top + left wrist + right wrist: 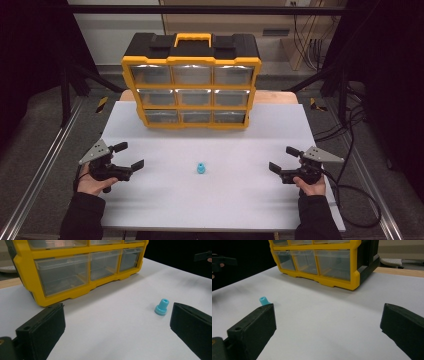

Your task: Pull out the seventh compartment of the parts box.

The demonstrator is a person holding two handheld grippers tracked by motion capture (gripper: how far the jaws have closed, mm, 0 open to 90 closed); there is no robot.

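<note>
A small blue plastic part (201,168) stands upright on the white table top (225,200), roughly midway between the two hands. In the left gripper view the blue part (161,306) sits just ahead of the right-hand jaw. The left gripper (129,155) rests at the table's left side, jaws wide open and empty, pointing toward the middle. At the right side the right gripper (284,159) is likewise open and empty. In the right gripper view the blue part (264,300) peeks out behind the left-hand jaw.
A yellow and black organizer box (192,80) with clear drawers stands at the back of the table, also seen as the box (75,270) and the box (324,262). Cables trail off the right edge (350,195).
</note>
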